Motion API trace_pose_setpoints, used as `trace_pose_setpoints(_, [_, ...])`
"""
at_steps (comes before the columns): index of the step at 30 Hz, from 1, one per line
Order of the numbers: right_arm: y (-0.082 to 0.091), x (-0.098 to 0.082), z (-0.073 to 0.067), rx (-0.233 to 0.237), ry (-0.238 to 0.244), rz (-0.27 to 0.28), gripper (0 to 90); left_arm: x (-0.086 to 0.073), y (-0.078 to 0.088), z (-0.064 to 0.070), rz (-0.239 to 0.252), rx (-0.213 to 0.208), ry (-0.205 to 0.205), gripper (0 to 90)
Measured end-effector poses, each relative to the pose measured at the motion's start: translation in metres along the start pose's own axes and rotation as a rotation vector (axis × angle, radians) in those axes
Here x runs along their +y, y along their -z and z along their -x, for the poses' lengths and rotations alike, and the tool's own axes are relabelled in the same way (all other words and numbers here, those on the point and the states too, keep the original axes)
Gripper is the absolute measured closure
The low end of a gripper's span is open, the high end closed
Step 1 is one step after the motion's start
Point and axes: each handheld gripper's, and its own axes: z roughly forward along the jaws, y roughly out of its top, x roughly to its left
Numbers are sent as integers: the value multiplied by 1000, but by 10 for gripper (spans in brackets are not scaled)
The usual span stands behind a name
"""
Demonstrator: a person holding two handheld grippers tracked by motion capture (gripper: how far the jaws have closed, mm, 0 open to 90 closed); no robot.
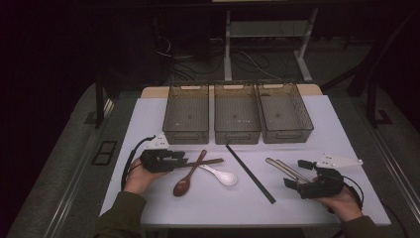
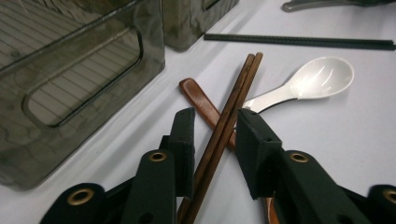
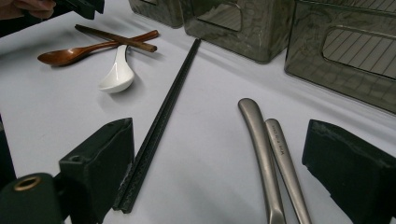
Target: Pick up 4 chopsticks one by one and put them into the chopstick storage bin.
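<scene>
My left gripper (image 1: 182,161) (image 2: 215,120) lies low over the table with a pair of brown wooden chopsticks (image 1: 205,162) (image 2: 236,95) between its jaws. One pad sits against them and a gap shows at the other. The chopsticks cross over the handle of a brown wooden spoon (image 1: 184,184) (image 2: 196,93). A white ceramic spoon (image 1: 224,176) (image 2: 317,77) lies just beyond. My right gripper (image 1: 296,173) (image 3: 219,140) is open wide at the right, with two metal utensil handles (image 1: 282,168) (image 3: 266,149) between its jaws and black chopsticks (image 1: 250,173) (image 3: 163,112) beside one jaw.
Three dark see-through bins (image 1: 186,130) (image 1: 236,131) (image 1: 286,131) stand in a row at the back of the white table (image 1: 208,203). The nearest bin's wall (image 2: 70,84) is close to my left gripper. Dark floor and desk legs lie beyond.
</scene>
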Motion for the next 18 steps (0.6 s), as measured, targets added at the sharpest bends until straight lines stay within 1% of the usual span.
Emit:
trace_pose_setpoints(5, [0, 0, 0, 0, 3, -2, 89, -3, -2, -2, -18, -7, -2, 724])
trace_pose_setpoints(9, [-1, 0, 1, 0, -1, -2, 89, -5, -4, -2, -41, -19, -18, 740])
trace_pose_setpoints(14, [-1, 0, 0, 1, 1, -2, 89, -7, -7, -2, -67, -16, -41, 757])
trace_pose_setpoints(18, [-1, 0, 0, 1, -1, -3, 89, -8, -9, -2, -78, -18, -47, 766])
